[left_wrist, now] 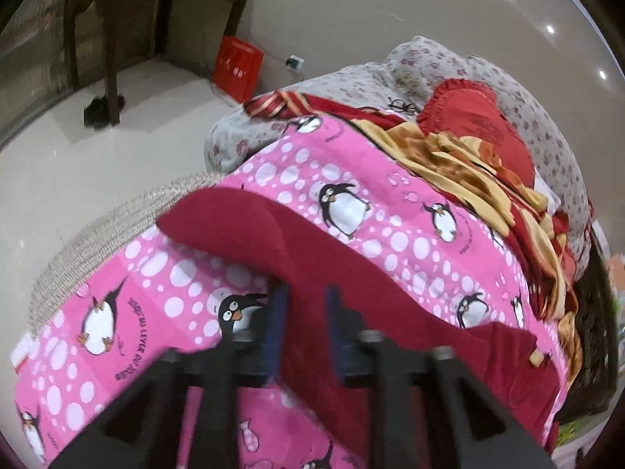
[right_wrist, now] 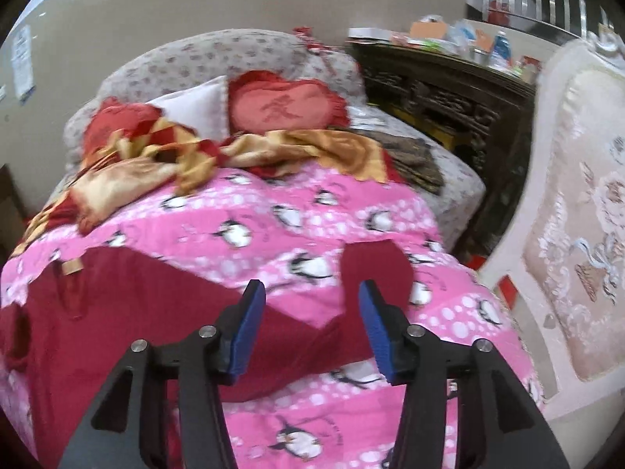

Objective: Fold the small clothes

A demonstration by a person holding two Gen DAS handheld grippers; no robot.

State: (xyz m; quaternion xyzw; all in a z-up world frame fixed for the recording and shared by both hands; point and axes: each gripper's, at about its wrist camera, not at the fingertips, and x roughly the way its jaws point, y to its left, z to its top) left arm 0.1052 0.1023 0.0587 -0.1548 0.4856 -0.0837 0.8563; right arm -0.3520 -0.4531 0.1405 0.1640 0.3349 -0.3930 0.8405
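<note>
Garment: a dark red garment (right_wrist: 129,305) is spread on the pink penguin quilt (right_wrist: 312,211).
Left tool (left_wrist: 304,293): narrowly parted over the garment; grip cannot be told.
Right tool (right_wrist: 310,293): held wide above the garment.

1. One dark red garment (right_wrist: 129,312) lies spread on the bed.
2. One pink penguin-print blanket (right_wrist: 312,211) covers the bed.
3. One red and gold cloth (right_wrist: 164,156) lies crumpled beyond the blanket.
4. One heart-shaped red cushion (right_wrist: 285,105) leans at the head of the bed.
5. One white pillow (right_wrist: 195,105) sits beside the cushion.
6. One red bag (left_wrist: 236,66) stands on the floor by the wall.
7. One dark wooden table (left_wrist: 156,4) shows in the left wrist view.
8. One cream armchair (right_wrist: 578,211) stands beside the bed.
9. Two grippers: the left gripper (left_wrist: 304,301) and the right gripper (right_wrist: 312,293), each with two blue pads.
</note>
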